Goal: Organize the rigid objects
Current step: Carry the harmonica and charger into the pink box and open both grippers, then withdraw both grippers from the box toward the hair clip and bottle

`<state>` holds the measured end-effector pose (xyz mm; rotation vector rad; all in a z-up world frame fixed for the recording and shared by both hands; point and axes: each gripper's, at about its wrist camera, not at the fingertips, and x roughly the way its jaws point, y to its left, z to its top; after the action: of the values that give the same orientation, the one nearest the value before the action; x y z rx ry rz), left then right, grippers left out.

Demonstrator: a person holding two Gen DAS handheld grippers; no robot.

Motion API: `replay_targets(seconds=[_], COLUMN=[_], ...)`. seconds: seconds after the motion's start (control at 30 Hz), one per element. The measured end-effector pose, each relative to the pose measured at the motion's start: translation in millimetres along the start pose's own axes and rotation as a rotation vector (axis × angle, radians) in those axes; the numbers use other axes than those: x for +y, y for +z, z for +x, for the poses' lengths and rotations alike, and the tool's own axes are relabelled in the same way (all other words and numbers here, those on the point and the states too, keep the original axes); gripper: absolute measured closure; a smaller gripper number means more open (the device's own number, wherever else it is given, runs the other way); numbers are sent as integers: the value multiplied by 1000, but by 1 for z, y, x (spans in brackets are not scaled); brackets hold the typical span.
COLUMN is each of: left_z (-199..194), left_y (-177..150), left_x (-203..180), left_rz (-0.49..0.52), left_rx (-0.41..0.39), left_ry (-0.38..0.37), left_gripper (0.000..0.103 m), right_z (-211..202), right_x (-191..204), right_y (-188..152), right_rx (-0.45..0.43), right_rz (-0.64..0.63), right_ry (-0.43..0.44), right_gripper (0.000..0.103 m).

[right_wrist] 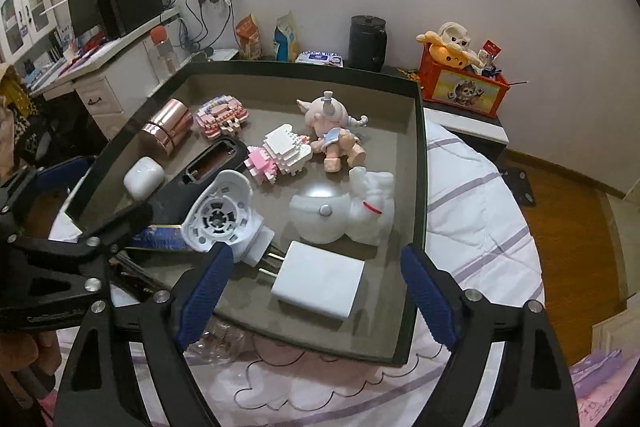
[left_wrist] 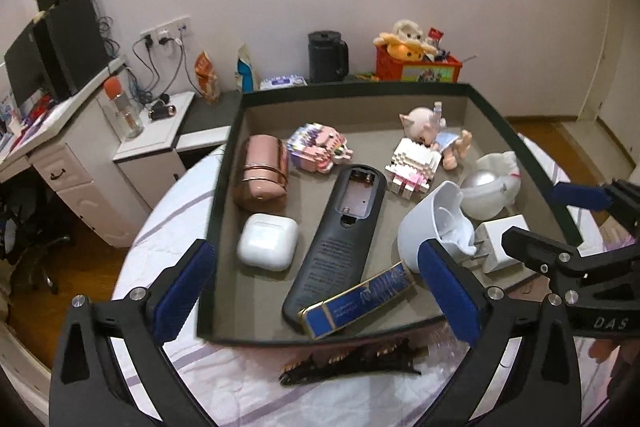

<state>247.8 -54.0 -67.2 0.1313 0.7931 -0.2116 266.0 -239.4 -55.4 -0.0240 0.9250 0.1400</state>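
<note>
A dark tray (left_wrist: 224, 131) (right_wrist: 418, 155) on the bed holds a black remote (left_wrist: 340, 239), a white earbud case (left_wrist: 267, 241) (right_wrist: 144, 177), a pink-gold case (left_wrist: 262, 177) (right_wrist: 166, 127), a blue box (left_wrist: 356, 301), a white cup-like device (left_wrist: 436, 227) (right_wrist: 218, 213), a white charger (left_wrist: 496, 243) (right_wrist: 320, 279), block figures (left_wrist: 412, 165) (right_wrist: 284, 151), a doll (left_wrist: 432, 125) (right_wrist: 332, 127) and a white round toy (left_wrist: 492, 187) (right_wrist: 340, 211). My left gripper (left_wrist: 316, 287) is open over the tray's near edge. My right gripper (right_wrist: 316, 291) is open around the charger, not touching it.
A black hair clip (left_wrist: 352, 363) lies on the bedsheet before the tray. Clear plastic (right_wrist: 216, 341) lies next to it. Behind the tray stand a black jug (left_wrist: 328, 57), a red toy box (left_wrist: 420, 65), snack bags and a white desk (left_wrist: 60, 131).
</note>
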Motion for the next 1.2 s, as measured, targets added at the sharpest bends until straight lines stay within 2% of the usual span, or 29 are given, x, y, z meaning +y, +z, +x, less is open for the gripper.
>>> replay_targets(seconds=[0.03, 0.07, 0.1, 0.4, 0.67, 0.87, 1.2], left_z=[-5, -11, -19, -82, -124, -146, -171], left_y=[-1, -2, -4, -27, -55, -74, -97], left_x=[2, 5, 8, 30, 40, 38, 29], left_rz=[-7, -15, -26, -108, -160, -193, -172], left_rx=[-6, -13, -20, -74, -89, -87, -87], left_ry=[0, 1, 2, 20, 31, 26, 36], left_gripper=[1, 1, 1, 0, 0, 0, 0], right_z=[-2, -5, -8, -57, -101, -118, -128], right_x=[0, 0, 0, 14, 23, 34, 40], right_y=[0, -1, -1, -12, -36, -61, -89], right_rx=[-3, -7, -12, -91, -150, -156, -140], right_rz=[10, 20, 26, 48, 65, 69, 78], right_ry=[7, 12, 16, 69, 90, 117, 133], right_gripper=[14, 3, 0, 0, 0, 0, 0])
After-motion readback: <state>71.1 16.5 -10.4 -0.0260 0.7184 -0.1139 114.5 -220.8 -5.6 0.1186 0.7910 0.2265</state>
